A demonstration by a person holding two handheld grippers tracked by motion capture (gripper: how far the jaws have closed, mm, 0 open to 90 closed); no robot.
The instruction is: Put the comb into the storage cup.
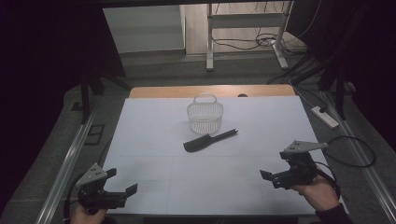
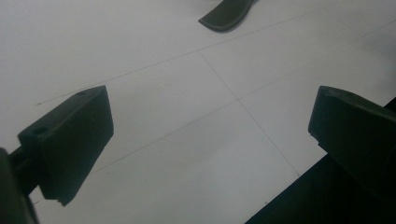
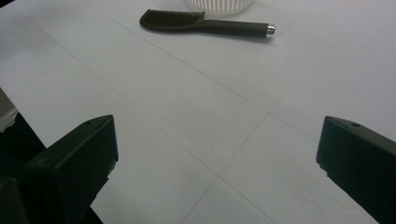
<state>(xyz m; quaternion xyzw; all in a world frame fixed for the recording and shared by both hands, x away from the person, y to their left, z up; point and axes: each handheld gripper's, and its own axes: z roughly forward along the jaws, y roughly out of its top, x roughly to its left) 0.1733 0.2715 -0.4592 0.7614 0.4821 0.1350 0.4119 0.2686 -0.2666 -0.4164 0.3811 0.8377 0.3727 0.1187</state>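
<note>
Black comb (image 1: 209, 139) lies flat on the white desk (image 1: 154, 140), mid-desk, just in front of the white basket (image 1: 205, 115), close to it but whether they touch I cannot tell. Toothed head points toward the near left, slim handle with a small silver tip runs up to the right; right gripper view shows it clearly (image 3: 205, 24), left gripper view catches just the rounded head end (image 2: 225, 15)

Handling guess: hard plastic, light, stiff, lies low on the sheet so it may skid or pivot if nudged from one side. Handle is the spot to take, near its middle, jaws across the narrow width; teeth side is uneven and likely slips. Basket looks thin and light too, easy to shove

Left tongs (image 1: 122, 183) sit at the near left corner, jaws spread wide, nothing between them, aimed inward across the desk. Right tongs (image 1: 275, 176) at the near right, held in a hand (image 1: 320, 191), also wide and empty, jaws pointing left toward centre. Both well apart from the comb
</note>
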